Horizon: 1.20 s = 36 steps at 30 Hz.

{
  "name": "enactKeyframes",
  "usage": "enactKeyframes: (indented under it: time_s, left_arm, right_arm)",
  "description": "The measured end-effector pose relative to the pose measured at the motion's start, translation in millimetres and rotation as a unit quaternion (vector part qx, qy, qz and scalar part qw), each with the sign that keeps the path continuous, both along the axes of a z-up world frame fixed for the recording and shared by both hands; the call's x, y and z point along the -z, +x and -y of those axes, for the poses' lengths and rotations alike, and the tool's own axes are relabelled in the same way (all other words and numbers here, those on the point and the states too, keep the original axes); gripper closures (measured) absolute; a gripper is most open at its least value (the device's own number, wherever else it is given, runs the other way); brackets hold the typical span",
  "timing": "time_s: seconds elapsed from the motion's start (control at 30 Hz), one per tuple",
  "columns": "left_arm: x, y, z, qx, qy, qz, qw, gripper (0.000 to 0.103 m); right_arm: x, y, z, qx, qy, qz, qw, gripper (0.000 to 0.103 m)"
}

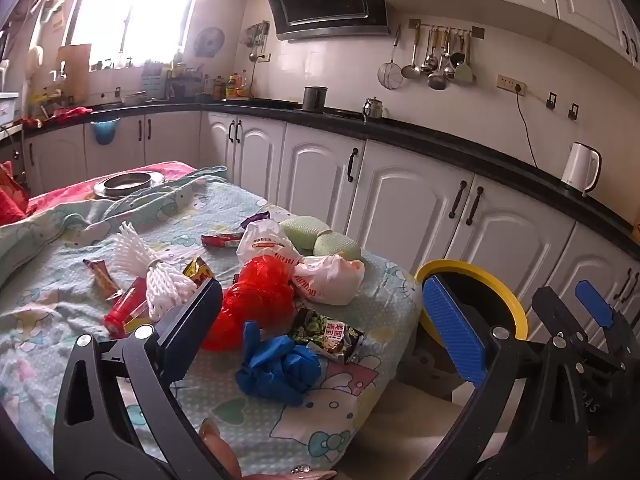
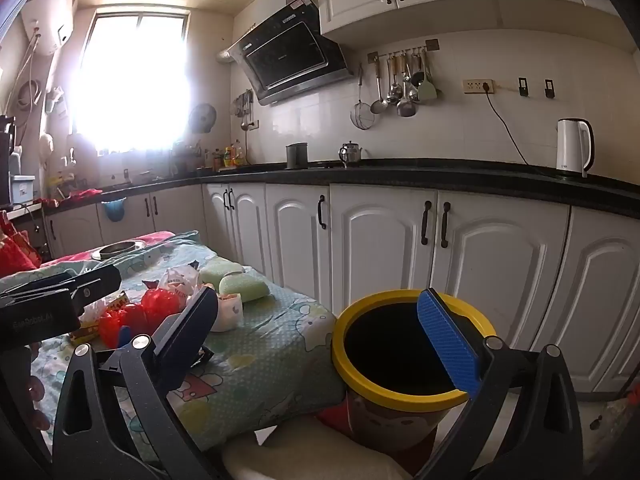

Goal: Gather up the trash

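Both claws are spread and hold nothing. The left claw (image 1: 320, 320) hangs over the near edge of the table (image 1: 280, 432), nearest the blue bag (image 1: 276, 364), likely the easiest first pick. Beyond lie the snack wrapper (image 1: 328, 334), red bag (image 1: 256, 300) and white bags (image 1: 328, 276). The right claw (image 2: 320, 332) faces the yellow-rimmed bin (image 2: 400, 396), which stands just beside the table's corner, handy for dropping trash in.
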<state>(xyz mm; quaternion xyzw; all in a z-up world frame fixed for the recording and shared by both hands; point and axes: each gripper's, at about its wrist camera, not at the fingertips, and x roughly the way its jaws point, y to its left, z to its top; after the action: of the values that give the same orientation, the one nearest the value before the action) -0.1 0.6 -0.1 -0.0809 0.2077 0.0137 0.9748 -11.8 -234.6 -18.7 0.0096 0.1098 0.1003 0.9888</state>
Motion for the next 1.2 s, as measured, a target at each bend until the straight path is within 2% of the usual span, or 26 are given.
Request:
enactKeyframes:
  time_s: [1.2]
  left_arm:
    - [0.0,-1.0,1.4,-0.001,0.005,0.002,1.0000,0.011]
  right_arm:
    - [-0.3,1.6,-2.8,0.001,0.001,-0.006,1.000,0.006]
